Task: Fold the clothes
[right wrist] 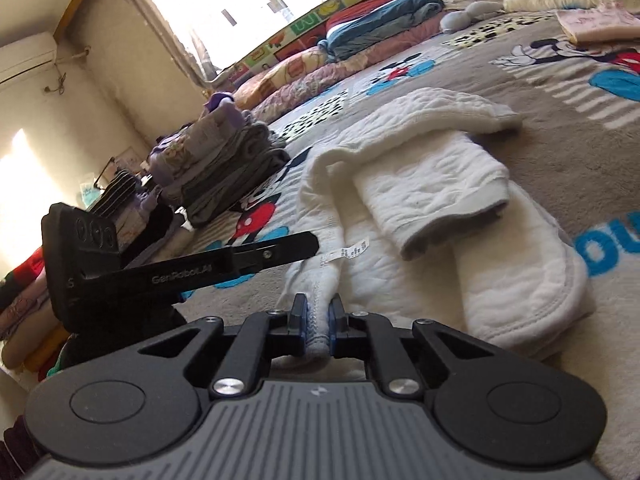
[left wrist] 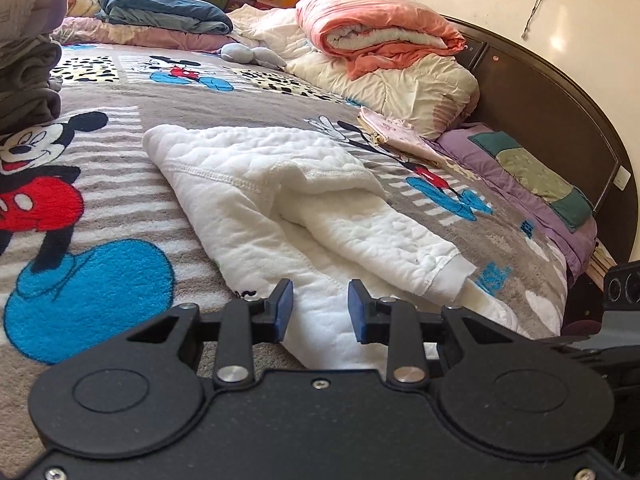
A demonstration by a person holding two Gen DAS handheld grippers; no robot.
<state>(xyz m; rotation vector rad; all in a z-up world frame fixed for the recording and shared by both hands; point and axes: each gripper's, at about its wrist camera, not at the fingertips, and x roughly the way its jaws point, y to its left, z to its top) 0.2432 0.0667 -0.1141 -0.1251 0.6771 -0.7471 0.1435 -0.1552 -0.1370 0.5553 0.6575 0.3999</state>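
A white quilted garment (left wrist: 280,200) lies on the cartoon-print bed blanket (left wrist: 100,216), with one sleeve folded across its body. In the left wrist view my left gripper (left wrist: 320,310) is open, its blue pads on either side of the garment's near edge, which lies between them ungripped. In the right wrist view the same white garment (right wrist: 440,208) spreads ahead, sleeve cuff toward the right. My right gripper (right wrist: 319,316) is shut on a bunched seam of the garment's near hem. The left gripper's black body (right wrist: 160,264) shows side-on at the left of that view.
A stack of folded grey and purple clothes (right wrist: 224,164) stands on the bed's left side. Folded quilts, orange (left wrist: 380,36) and blue (left wrist: 168,12), pile near the dark headboard (left wrist: 552,120). A small pink folded item (left wrist: 396,132) lies beyond the garment.
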